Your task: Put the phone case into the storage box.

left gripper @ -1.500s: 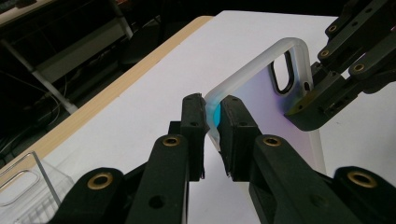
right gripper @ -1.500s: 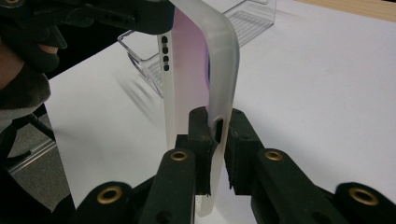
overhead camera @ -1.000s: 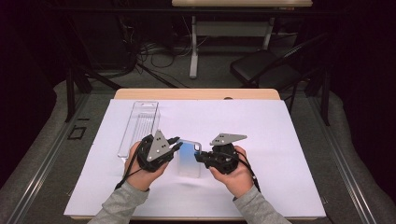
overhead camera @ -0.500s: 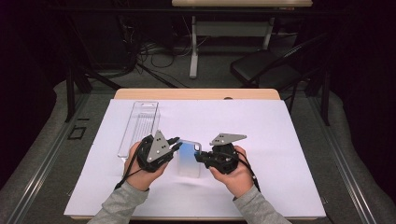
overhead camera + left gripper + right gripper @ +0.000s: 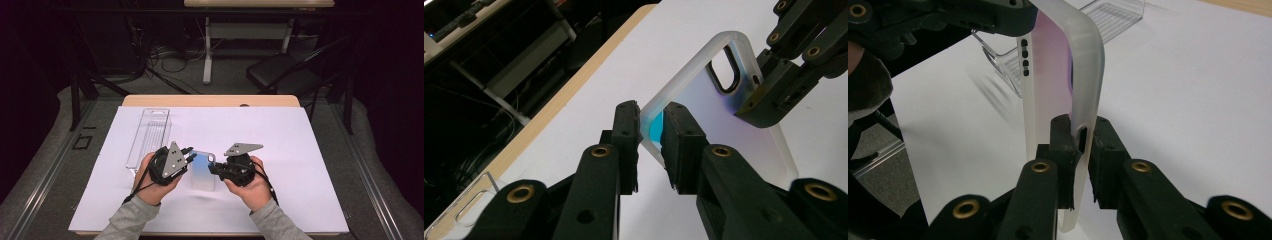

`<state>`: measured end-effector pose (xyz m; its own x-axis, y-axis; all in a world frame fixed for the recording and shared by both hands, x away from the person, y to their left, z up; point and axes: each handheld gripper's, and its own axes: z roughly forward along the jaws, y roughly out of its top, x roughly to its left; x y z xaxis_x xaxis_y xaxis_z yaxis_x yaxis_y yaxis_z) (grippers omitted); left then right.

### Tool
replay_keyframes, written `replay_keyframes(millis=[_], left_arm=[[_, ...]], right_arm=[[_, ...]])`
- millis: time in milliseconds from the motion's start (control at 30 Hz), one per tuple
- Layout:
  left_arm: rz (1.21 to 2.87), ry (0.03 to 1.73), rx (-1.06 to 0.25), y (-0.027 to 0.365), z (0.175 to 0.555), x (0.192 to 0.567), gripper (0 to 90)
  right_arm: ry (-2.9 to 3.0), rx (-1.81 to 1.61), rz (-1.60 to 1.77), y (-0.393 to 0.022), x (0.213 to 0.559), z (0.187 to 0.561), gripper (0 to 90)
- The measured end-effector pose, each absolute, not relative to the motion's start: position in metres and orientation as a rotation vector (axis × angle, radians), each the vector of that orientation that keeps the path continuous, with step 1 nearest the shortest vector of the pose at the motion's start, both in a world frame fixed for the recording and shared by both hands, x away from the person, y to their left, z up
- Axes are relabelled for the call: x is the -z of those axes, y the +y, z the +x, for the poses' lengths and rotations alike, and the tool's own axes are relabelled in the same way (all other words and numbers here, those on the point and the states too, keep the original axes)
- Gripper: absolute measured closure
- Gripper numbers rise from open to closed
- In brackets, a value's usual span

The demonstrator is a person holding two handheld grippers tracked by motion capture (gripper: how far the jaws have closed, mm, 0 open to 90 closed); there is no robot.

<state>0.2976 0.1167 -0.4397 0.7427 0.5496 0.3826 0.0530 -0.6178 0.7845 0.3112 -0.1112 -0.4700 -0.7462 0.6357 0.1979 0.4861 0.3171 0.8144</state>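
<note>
Midair, left gripper (image 5: 651,131), right gripper (image 5: 1081,145) clamp phone case (image 5: 202,170) edges

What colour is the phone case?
Frosted clear rim, back shading blue to pale pink; the phone case shows best in the left gripper view.

A frosted, translucent white is seen on the phone case (image 5: 744,135), tinted pale blue and violet, with a bright blue patch by the black jaws; a white sheet (image 5: 300,150) is spread over the light wooden desk (image 5: 210,101). The packaging tray (image 5: 150,135) is rendered clear and ribbed; brass-coloured rivets are dotted along both black grippers.
</note>
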Motion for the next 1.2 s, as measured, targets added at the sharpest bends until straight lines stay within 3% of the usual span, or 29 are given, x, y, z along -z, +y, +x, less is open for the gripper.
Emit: replay_keyframes(millis=[1200], left_arm=[[2.119,0.468,-0.784,0.1188,0.2966,0.4389,80.0]], right_arm=[[2.399,-1.436,1.05,-0.1117,0.4699,0.3118,81.6]])
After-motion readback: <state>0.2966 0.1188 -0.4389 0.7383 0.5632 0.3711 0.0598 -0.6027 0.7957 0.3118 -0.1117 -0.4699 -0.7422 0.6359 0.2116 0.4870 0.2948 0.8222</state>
